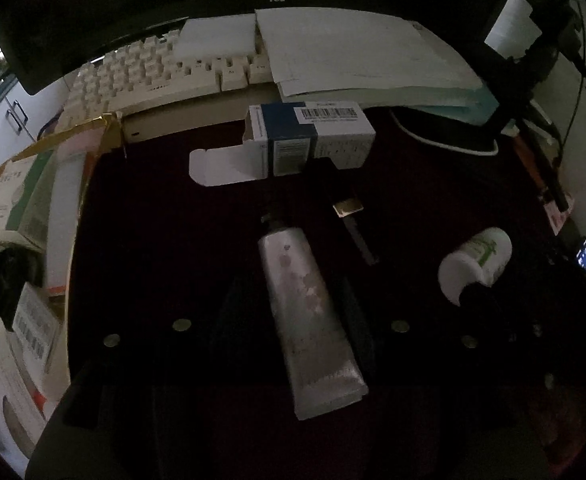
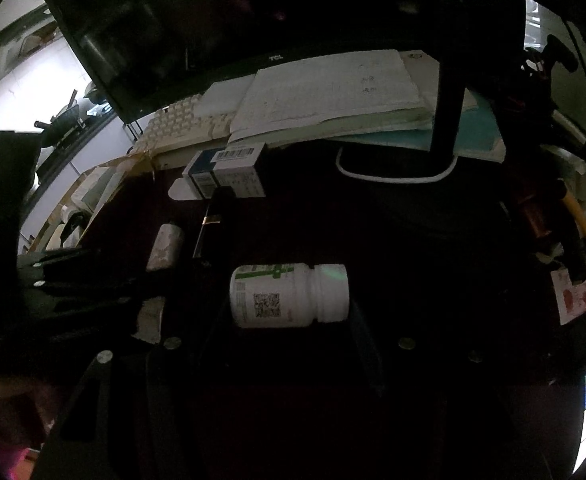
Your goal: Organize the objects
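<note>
In the left wrist view a silver tube lies on the dark desk between the fingers of my left gripper, which is open; whether they touch it I cannot tell. A white pill bottle lies to its right. In the right wrist view that bottle lies on its side between the open fingers of my right gripper. A blue and white carton with its flap open lies further back, seen also in the right wrist view. A black stick with a gold band lies beside it.
A cream keyboard and a stack of papers sit at the back under a monitor. An open cardboard box of packages stands at the left. A monitor stand, cables and clutter fill the right side.
</note>
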`<state>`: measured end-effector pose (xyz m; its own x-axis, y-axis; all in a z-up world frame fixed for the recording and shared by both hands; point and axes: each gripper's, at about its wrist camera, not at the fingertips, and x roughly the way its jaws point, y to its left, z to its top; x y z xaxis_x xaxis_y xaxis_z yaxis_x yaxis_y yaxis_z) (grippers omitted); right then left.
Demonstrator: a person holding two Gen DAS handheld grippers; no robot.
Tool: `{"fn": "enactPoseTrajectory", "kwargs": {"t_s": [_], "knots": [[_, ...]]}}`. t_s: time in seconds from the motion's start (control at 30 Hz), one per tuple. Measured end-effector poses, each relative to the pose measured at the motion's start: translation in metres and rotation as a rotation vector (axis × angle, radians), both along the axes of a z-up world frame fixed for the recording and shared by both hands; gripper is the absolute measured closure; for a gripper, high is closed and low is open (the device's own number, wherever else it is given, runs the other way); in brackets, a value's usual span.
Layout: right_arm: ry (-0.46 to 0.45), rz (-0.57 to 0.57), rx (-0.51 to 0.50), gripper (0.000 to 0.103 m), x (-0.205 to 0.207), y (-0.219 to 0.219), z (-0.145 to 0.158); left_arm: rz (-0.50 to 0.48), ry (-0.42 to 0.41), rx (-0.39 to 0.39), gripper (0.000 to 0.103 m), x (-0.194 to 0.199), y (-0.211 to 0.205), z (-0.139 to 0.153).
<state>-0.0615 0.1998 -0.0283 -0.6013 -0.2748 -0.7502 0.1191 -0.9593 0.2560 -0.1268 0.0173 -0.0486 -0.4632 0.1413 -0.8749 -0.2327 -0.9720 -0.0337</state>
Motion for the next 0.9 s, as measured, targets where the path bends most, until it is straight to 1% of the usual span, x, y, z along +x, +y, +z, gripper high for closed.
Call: {"fn": "enactPoseTrajectory", "kwargs": {"t_s": [0.03, 0.07, 0.1, 0.2, 0.3, 0.43, 0.5, 0.67, 0.9], "knots": [[-0.001, 0.001, 0.0, 0.044, 0.0, 0.0, 0.0, -0.005, 0.008, -0.009, 0.056, -0.001, 0.006, -0.002], [-0.001, 0.001, -0.001, 0.044, 0.0, 0.0, -0.001, -0.012, 0.018, -0.019, 0.071, -0.001, 0.011, -0.003], [-0.001, 0.001, -0.003, 0.044, 0.001, 0.0, -0.001, -0.016, 0.024, -0.019, 0.074, 0.0, 0.008, -0.002], [0.004, -0.003, -0.009, 0.044, 0.002, 0.0, -0.001, -0.025, 0.015, 0.01, 0.075, 0.004, 0.003, -0.002], [0.009, -0.006, -0.016, 0.044, 0.004, 0.001, 0.0, -0.028, 0.001, 0.072, 0.075, 0.011, -0.004, -0.001], [0.021, -0.004, -0.022, 0.044, 0.009, 0.001, 0.003, -0.032, -0.004, 0.121, 0.075, 0.027, -0.022, 0.004], [0.026, -0.003, -0.023, 0.045, 0.011, 0.0, 0.005, -0.035, -0.005, 0.146, 0.075, 0.029, -0.019, 0.004], [0.035, -0.001, -0.024, 0.045, 0.014, -0.001, 0.007, -0.043, -0.007, 0.192, 0.075, 0.04, -0.026, 0.011], [0.073, 0.022, -0.056, 0.045, 0.024, 0.0, 0.017, -0.056, 0.003, 0.246, 0.075, 0.049, -0.025, 0.022]]}}
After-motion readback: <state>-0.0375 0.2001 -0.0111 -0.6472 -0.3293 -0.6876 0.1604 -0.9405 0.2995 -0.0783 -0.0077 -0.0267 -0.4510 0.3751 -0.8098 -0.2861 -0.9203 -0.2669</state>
